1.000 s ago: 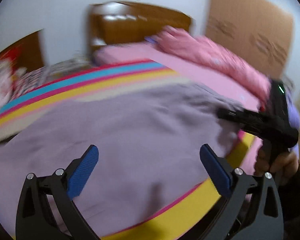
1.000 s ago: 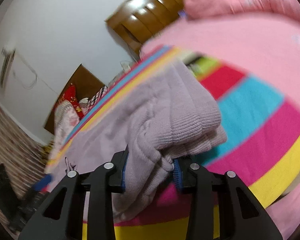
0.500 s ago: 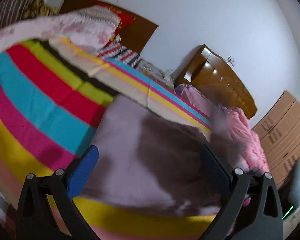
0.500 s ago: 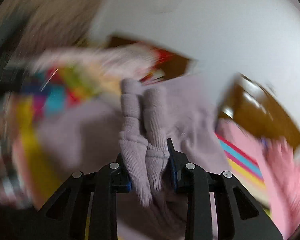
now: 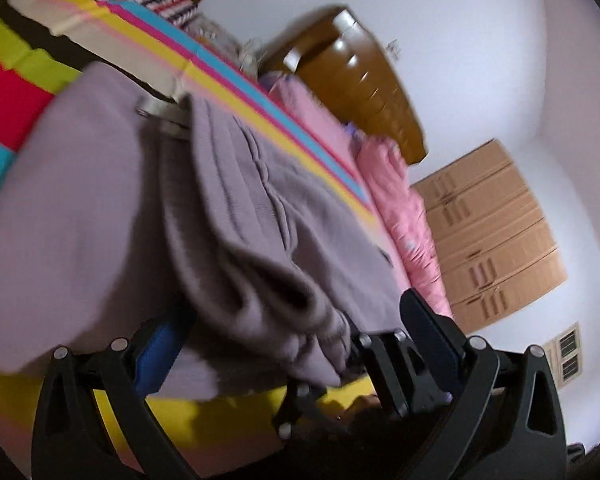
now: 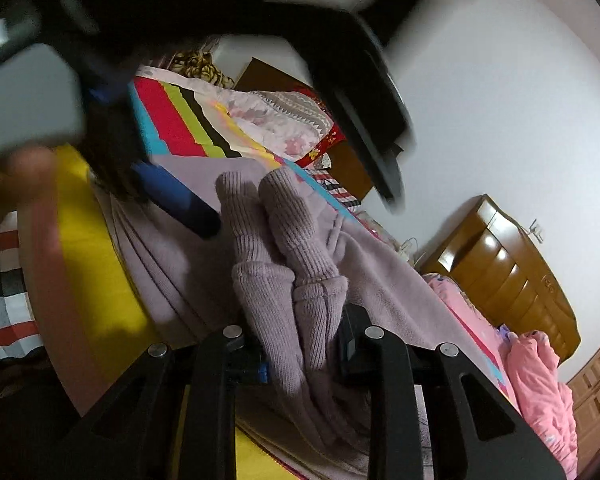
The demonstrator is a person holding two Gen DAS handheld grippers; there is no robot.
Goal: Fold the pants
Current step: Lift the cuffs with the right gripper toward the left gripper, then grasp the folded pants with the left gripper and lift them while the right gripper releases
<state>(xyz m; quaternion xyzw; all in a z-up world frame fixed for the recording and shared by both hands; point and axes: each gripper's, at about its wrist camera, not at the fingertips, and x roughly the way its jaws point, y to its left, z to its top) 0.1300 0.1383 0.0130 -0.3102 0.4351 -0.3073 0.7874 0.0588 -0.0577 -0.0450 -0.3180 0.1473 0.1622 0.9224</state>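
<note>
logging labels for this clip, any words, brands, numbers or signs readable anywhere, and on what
None can be read.
Red cloth with a gold pattern by the pillows: any characters are too blurred and small to tell.
Pants, striped blanket, wardrobe: no print visible.

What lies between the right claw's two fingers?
The ribbed cuffs of the lilac knit pants, pinched by the right claw; seen in the right wrist view.

White walls (image 5: 480,40), a brown wooden headboard (image 5: 360,84) and a tan wardrobe (image 5: 496,232).
</note>
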